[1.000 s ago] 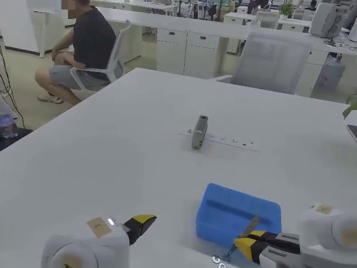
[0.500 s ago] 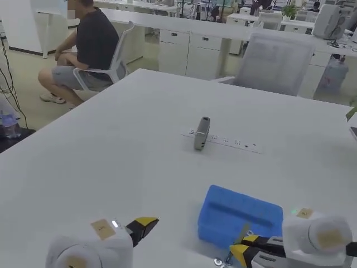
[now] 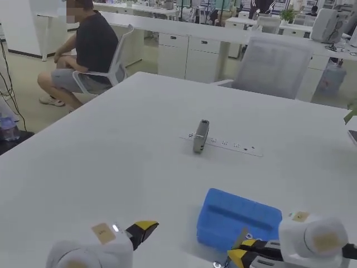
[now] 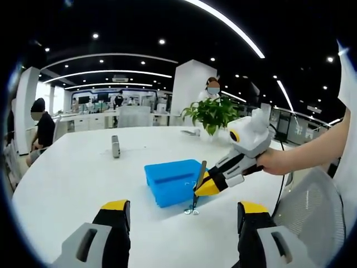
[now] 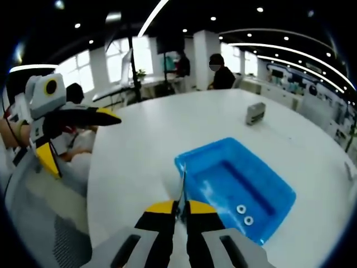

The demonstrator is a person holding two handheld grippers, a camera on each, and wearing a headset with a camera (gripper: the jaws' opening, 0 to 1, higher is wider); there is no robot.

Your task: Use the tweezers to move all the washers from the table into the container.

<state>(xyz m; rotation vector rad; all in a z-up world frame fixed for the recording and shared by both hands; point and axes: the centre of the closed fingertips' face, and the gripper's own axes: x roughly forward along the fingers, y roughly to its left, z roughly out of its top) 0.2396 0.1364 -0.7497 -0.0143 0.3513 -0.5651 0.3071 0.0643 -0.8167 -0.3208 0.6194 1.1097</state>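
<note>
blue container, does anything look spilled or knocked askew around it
Nothing stands out. The container sits flat and upright on the table with two washers inside. The loose washers by its corner are just ones not yet moved; the tweezers in the right hand-held gripper point at them.

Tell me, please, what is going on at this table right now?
A person holds a claw in each hand at a white table. The right claw is shut on tweezers, with their tips down at washers that lie on the table beside the blue container. Two more lie inside it. The left claw is open, holds nothing and hangs off to the side.
</note>
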